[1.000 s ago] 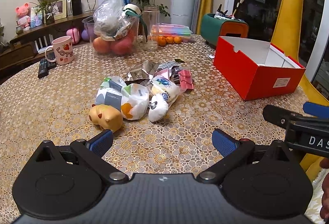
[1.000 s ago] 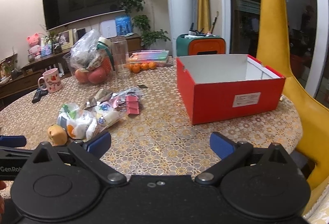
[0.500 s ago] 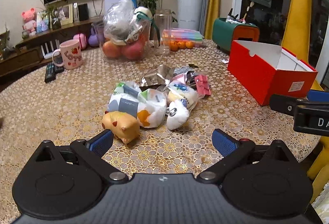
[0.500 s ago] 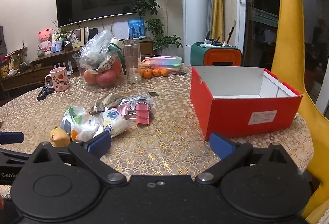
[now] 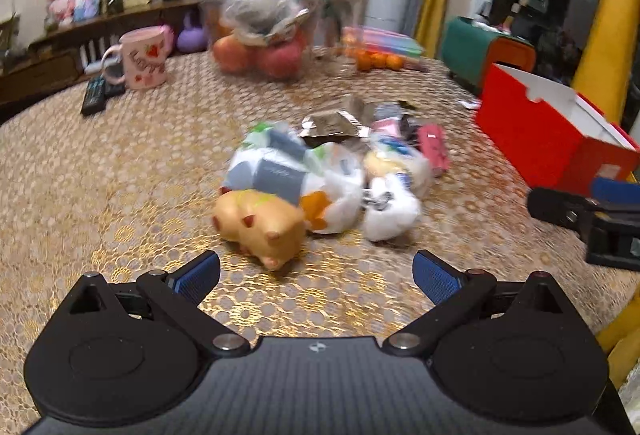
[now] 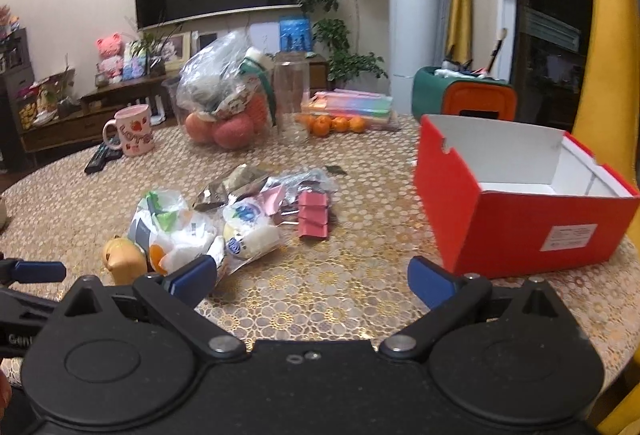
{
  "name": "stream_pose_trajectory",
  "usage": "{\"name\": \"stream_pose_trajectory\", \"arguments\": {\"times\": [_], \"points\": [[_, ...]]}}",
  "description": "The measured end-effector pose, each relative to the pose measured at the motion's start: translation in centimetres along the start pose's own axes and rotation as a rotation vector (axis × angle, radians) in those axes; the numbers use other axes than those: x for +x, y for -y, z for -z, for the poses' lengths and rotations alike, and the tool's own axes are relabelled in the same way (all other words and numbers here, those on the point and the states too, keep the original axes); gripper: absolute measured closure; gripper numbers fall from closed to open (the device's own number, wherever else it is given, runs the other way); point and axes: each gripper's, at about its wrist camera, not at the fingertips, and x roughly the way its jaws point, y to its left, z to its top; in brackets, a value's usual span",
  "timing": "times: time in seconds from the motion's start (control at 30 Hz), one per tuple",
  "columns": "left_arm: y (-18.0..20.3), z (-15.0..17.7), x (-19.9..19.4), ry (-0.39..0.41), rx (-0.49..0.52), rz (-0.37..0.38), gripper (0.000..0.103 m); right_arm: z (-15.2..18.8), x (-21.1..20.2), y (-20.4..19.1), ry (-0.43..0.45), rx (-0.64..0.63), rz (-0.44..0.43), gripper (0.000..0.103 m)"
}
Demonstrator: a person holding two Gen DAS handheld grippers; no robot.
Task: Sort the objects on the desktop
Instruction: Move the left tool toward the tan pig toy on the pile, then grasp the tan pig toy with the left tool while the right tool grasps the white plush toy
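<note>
A pile of small items lies mid-table: an orange toy pig (image 5: 262, 225) (image 6: 122, 259), white plastic-wrapped packs (image 5: 316, 175) (image 6: 176, 231), a white plush keychain (image 5: 388, 213), silver foil packets (image 5: 330, 125) (image 6: 232, 183) and pink binder clips (image 5: 432, 147) (image 6: 314, 215). An empty red box (image 5: 536, 131) (image 6: 520, 231) stands to the right. My left gripper (image 5: 316, 277) is open, with the pig just ahead of its fingers. Near the front edge my right gripper (image 6: 312, 279) is open with nothing between its fingers, and it shows at the right in the left wrist view (image 5: 588, 215).
At the back of the table (image 6: 352, 275) stand a pink mug (image 6: 132, 131), remotes (image 6: 100, 159), a bag of apples (image 6: 224, 107), a clear jar (image 6: 292, 95), mandarins (image 6: 332, 125) and pastel books (image 6: 348, 103). A yellow chair back (image 6: 608, 47) rises at the right.
Both grippers have moved forward over the table toward the pile. The pig now lies close before my left fingers. Both stay open.
</note>
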Motion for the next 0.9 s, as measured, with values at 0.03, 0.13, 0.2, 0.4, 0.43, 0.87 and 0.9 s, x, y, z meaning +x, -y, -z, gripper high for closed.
{"name": "stream_pose_trajectory", "arguments": {"times": [0.03,0.13,0.2,0.4,0.43,0.87,0.9], "points": [[-0.6,-0.1,0.4,-0.005,-0.02,-0.006,0.0,-0.1,0.4,-0.2,-0.005,-0.005,-0.007,0.003],[-1.9,-0.4,1.5,-0.01,-0.049,-0.02,0.0,-0.2,1.3,-0.7,-0.014,-0.018,-0.022,0.004],[-2.3,-0.6,1.9,-0.001,-0.04,-0.022,0.0,-0.3,1.9,-1.1,-0.017,-0.032,-0.027,0.004],[-3.1,-1.5,3.3,0.036,-0.01,-0.038,0.0,0.2,4.0,-2.0,-0.051,-0.072,-0.056,0.011],[-3.3,-1.6,3.6,0.035,-0.012,-0.036,0.0,0.2,4.3,-2.2,-0.055,-0.074,-0.059,0.012],[-4.0,-1.6,6.1,0.027,-0.003,-0.018,0.002,0.9,7.9,-5.6,-0.089,-0.159,-0.11,0.024],[-4.1,-1.6,6.2,0.026,-0.012,-0.025,0.002,0.9,8.0,-5.8,-0.089,-0.163,-0.116,0.025]]}}
